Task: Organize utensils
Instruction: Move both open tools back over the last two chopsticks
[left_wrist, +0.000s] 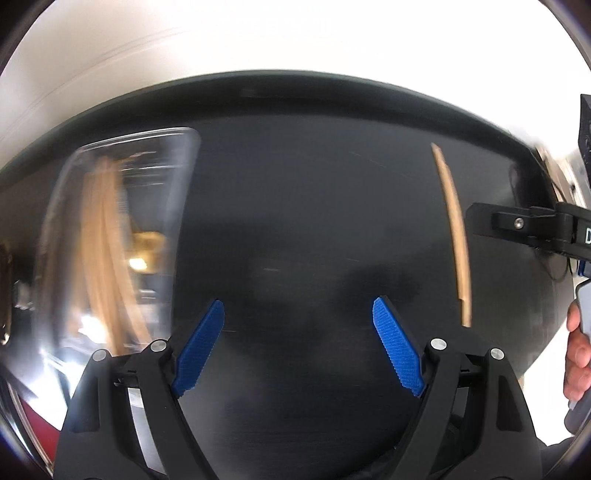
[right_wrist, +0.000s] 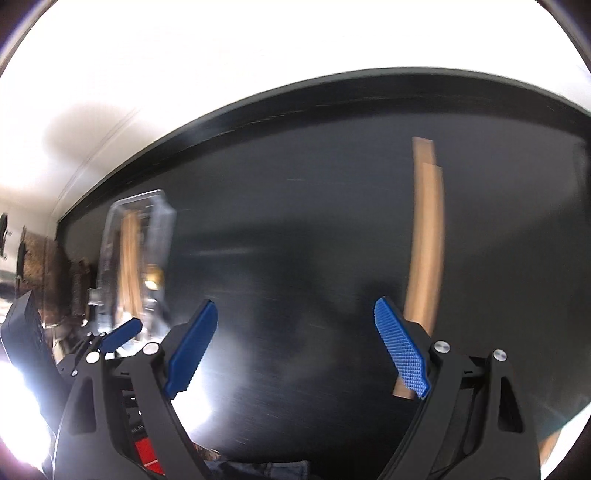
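While both of my grippers hang over the dark counter (left_wrist: 295, 221) with nothing in them, I can size up what is left to sort. My left gripper (left_wrist: 298, 345) has its jaws spread wide over bare counter, and my right gripper (right_wrist: 295, 347) is just as wide, its right pad just beside the near end of the wooden utensils (right_wrist: 424, 236) but not pressing on them. In the right wrist view these look like two flat wooden sticks lying one partly over the other, lengthwise away from me; blur keeps me from saying what kind of utensil they are. From the left wrist view the same wood shows as one thin strip (left_wrist: 456, 236) off to the right, near my other gripper's finger.

I judge them light, stiff and fairly smooth, lying so flat on the counter that the pads will have little edge to catch. I would take one across its narrow width near the middle, so it stays level, and take the upper one first.

Farther off to the left stands a clear plastic container (left_wrist: 122, 229). It already holds several long wooden pieces (left_wrist: 103, 236), with something small and yellowish beside them that I cannot make out.
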